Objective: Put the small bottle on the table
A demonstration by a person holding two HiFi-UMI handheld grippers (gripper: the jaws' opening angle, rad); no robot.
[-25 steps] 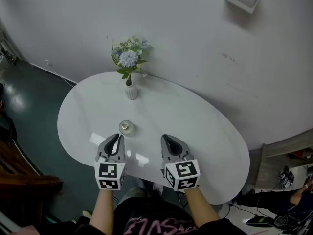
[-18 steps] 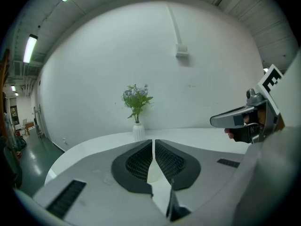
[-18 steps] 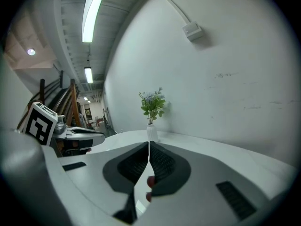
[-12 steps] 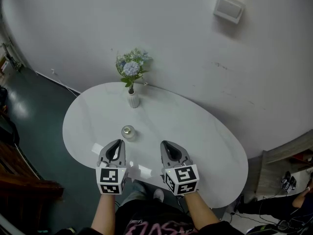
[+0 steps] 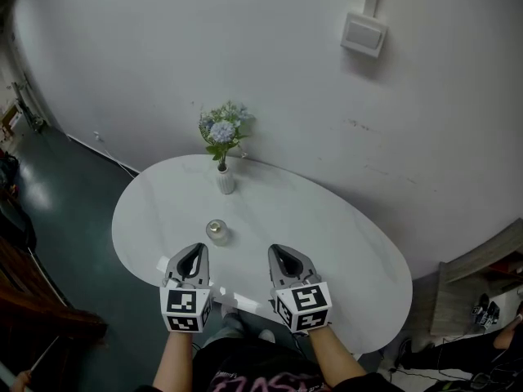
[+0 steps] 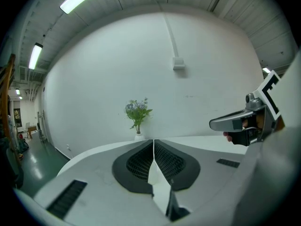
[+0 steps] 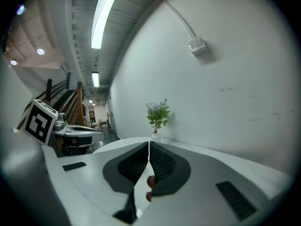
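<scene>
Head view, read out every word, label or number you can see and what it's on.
Shirt: pink lettering, cut off at the picture's edge, unreadable.
Marker cubes: black-and-white square patterns, no words.
Small bottle, wall box: no text visible.

White wall [image 5: 286,80], dark floor [image 5: 73,178], ceiling striplights [image 7: 106,15]
</scene>
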